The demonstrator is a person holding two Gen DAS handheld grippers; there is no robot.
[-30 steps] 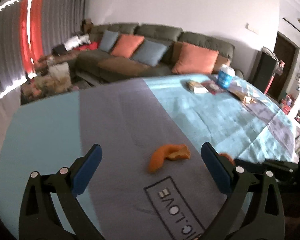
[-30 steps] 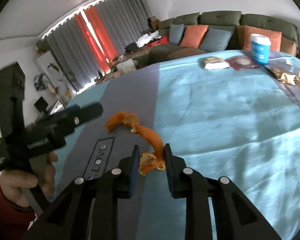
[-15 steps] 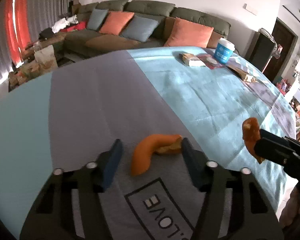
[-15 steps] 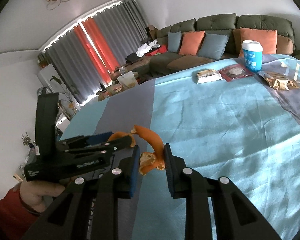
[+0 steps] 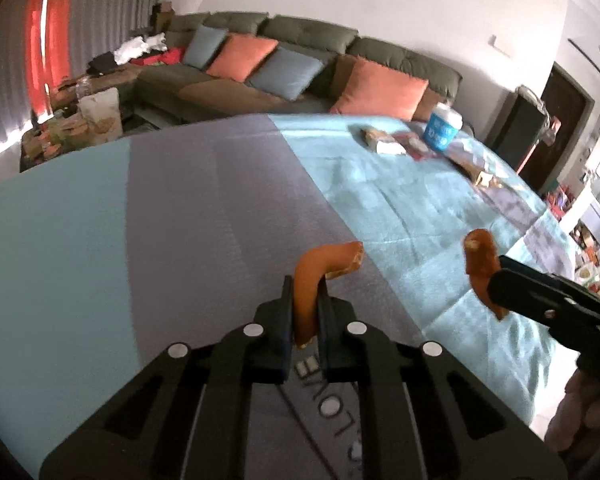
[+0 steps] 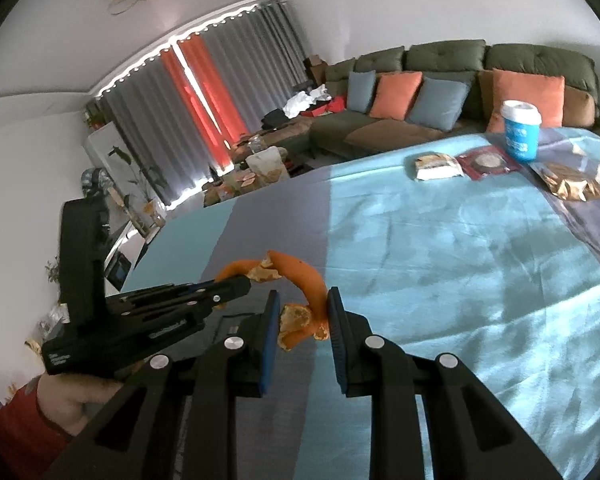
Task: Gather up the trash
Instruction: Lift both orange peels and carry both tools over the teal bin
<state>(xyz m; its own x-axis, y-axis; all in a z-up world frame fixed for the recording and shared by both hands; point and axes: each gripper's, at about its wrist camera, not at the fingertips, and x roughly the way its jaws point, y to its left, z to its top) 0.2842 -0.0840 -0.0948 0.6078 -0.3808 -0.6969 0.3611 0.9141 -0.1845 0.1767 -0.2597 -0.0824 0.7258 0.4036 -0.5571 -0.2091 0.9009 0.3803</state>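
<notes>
Both grippers, left (image 5: 305, 300) and right (image 6: 304, 316), have jaws clamped on orange peels (image 5: 320, 270), while the cup (image 6: 520, 130) and wrappers (image 6: 438, 166) remain uncollected on the tabletop (image 6: 460, 280).

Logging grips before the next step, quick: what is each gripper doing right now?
Left gripper: closed on a curved orange peel.
Right gripper: closed on another orange peel piece, held above the blanket.
</notes>
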